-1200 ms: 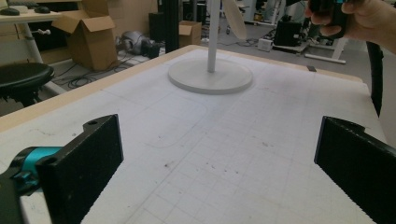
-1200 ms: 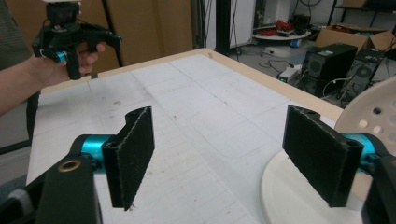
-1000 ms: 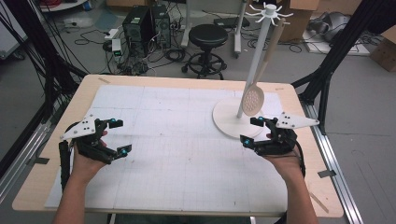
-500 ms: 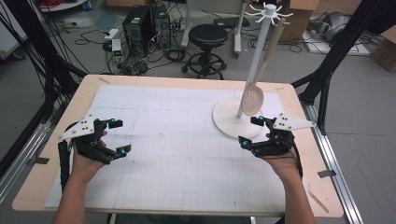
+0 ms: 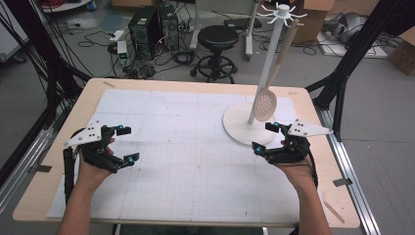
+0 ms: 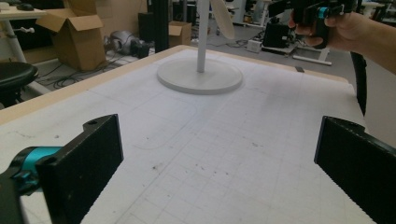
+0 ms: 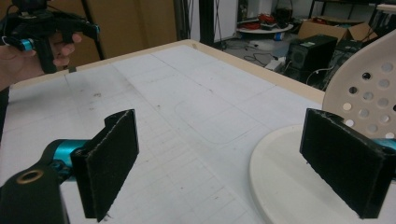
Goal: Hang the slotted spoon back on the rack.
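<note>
A white hook stand (image 5: 266,68) rises from a round base (image 5: 240,128) at the right of the grid mat (image 5: 191,147). From one of its top hooks hangs a pale slotted spoon (image 5: 265,105). My right gripper (image 5: 263,136) hovers just in front of that base, open; its jaws have just been opening with nothing between them. In the right gripper view (image 7: 222,126) the spoon's bowl (image 7: 369,93) is behind the right jaw. My left gripper (image 5: 128,144) is held open over the mat's left side, empty (image 6: 219,126), facing the base (image 6: 200,77).
The wooden table (image 5: 83,105) ends close to both hands' sides. Beyond its far edge stand a black stool (image 5: 218,39), computer towers (image 5: 147,24) and cardboard boxes (image 5: 403,51). Black frame legs (image 5: 342,88) flank the table. A wide stretch of mat lies between the grippers.
The right gripper's jaws stand a little wider apart than a second ago. Both hands have kept their places, and the spoon hangs as before.
</note>
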{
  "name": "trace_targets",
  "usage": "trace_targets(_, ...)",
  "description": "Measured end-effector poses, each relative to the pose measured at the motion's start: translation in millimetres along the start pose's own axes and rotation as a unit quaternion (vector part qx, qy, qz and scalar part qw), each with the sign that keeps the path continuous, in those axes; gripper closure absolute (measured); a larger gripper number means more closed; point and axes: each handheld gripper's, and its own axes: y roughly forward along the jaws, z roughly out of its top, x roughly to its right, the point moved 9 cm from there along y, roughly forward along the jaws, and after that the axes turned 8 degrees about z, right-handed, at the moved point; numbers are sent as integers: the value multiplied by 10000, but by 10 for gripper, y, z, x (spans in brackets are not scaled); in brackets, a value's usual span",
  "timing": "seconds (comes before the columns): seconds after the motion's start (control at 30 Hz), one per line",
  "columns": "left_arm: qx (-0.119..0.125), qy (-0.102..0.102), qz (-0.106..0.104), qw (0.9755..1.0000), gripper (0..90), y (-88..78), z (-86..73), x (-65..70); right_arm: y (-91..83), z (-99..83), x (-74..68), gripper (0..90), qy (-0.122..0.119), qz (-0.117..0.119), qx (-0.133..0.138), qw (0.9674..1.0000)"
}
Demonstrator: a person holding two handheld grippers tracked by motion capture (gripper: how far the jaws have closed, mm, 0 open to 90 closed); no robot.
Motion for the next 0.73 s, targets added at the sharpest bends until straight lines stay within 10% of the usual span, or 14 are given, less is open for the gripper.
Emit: trace_targets(0.73,3,2,23,10000,17,-10,2,-12,8,-8,16,111,36,14,-4,10000)
